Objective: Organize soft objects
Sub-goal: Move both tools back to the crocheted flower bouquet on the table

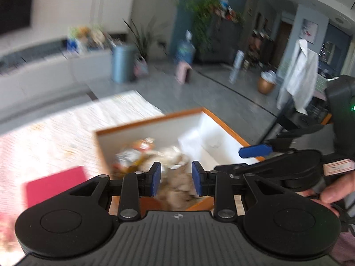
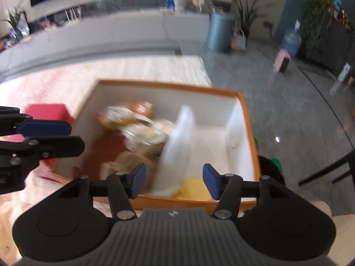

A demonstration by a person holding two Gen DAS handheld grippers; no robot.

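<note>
While both grippers hover above the orange-rimmed box [image 2: 241, 102] at frame centre, left gripper [image 1: 176, 178] and right gripper [image 2: 174, 180] stand open – nothing held – soft objects [image 2: 142, 130] lie inside.

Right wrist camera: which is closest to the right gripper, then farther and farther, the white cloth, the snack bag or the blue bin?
From the right gripper:
1. White cloth, in the orange box, just ahead of the jaws.
2. Snack bag, at the box's far left.
3. Blue bin, across the floor by the wall.
</note>
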